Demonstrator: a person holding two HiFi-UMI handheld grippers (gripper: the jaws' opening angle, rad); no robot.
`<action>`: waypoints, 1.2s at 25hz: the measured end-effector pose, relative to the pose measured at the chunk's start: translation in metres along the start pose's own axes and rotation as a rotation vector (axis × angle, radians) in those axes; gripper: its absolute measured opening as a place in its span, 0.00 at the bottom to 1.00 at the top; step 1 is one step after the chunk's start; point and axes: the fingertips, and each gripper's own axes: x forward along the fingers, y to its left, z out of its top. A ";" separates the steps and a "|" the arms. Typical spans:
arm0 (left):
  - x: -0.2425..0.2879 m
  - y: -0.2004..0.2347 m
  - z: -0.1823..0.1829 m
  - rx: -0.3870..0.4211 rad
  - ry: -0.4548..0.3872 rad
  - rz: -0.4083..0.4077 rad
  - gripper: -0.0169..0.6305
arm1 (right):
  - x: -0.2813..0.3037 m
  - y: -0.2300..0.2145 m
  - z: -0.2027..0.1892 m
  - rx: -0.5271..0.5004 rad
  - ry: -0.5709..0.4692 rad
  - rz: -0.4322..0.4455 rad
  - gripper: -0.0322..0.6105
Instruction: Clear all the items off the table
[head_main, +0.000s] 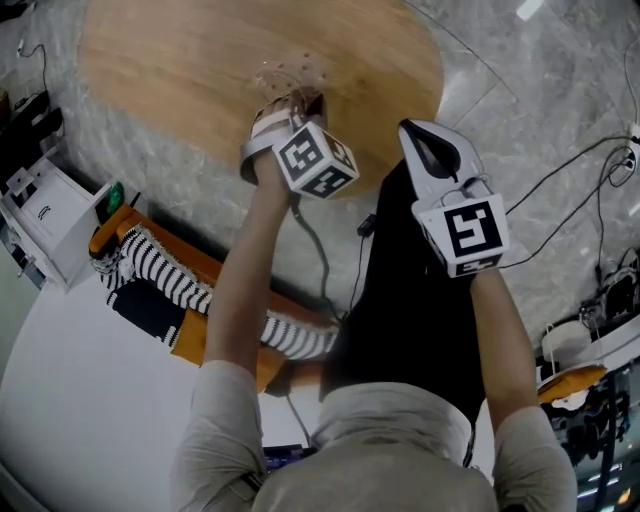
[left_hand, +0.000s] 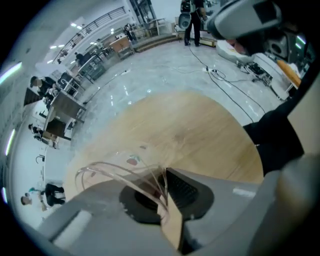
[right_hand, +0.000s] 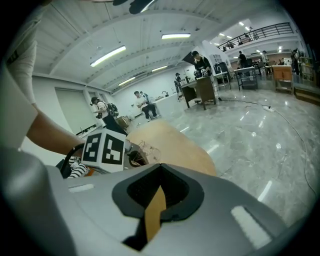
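Note:
A round wooden table (head_main: 190, 50) fills the top of the head view, its surface bare apart from what I hold. My left gripper (head_main: 300, 98) hovers over the table's near edge, shut on a thin clear plastic cup (head_main: 290, 75) with small red prints. In the left gripper view the cup (left_hand: 112, 172) sticks out leftward from the shut jaws (left_hand: 165, 200), above the table (left_hand: 195, 135). My right gripper (head_main: 415, 130) hangs just off the table's right edge, shut and empty (right_hand: 157, 200). Its view shows the left gripper's marker cube (right_hand: 105, 147) and the cup (right_hand: 145, 150).
A white box-like machine (head_main: 40, 215) stands at the left on the floor. A striped cloth (head_main: 170, 285) lies over an orange chair below the table. Black cables (head_main: 560, 170) run across the marble floor at right. People and desks are far off.

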 end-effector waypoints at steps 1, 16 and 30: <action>-0.008 -0.002 0.004 -0.035 -0.026 0.000 0.09 | -0.001 0.003 0.001 -0.013 0.006 0.007 0.06; -0.141 0.012 0.016 -0.569 -0.274 0.111 0.09 | -0.012 0.070 0.062 -0.167 0.016 0.143 0.06; -0.325 0.041 0.017 -1.073 -0.503 0.335 0.10 | -0.082 0.150 0.191 -0.288 -0.215 0.222 0.06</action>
